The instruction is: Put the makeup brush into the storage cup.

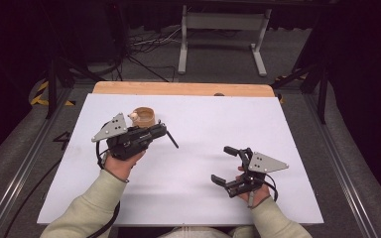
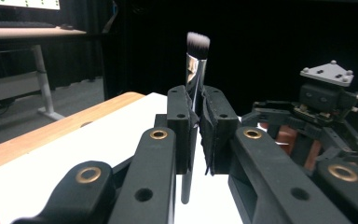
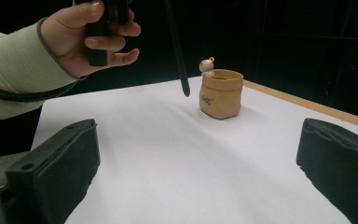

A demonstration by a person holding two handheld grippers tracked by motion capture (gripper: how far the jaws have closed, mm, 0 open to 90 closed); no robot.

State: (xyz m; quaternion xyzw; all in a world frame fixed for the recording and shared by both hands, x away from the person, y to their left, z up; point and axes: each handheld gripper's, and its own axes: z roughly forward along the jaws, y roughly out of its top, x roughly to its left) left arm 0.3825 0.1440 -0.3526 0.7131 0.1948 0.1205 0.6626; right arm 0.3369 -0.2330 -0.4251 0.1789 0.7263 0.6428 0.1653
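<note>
Left gripper (image 1: 159,130) is closed tight on one makeup brush (image 2: 192,112), clamped across its shaft about midway, clear of the table. In the left gripper view the brush's long axis runs straight up between the two pads: bristle head at top, shiny metal ferrule just beneath, thin black handle end hanging below the jaws. In the high view the handle end slants down and toward the table's centre, its tip above the white tabletop (image 1: 193,163), near the pot. In the right gripper view the handle tip hangs just beside the pot, not touching it. Right gripper (image 1: 226,164) has its jaws spread wide with nothing between them; it sits low over the right part of the table, well apart from the brush. Count: one brush, one small tan sack-shaped pot (image 3: 221,93) with a small figure on its rim, standing upright near the table's far edge; two grippers.
</note>
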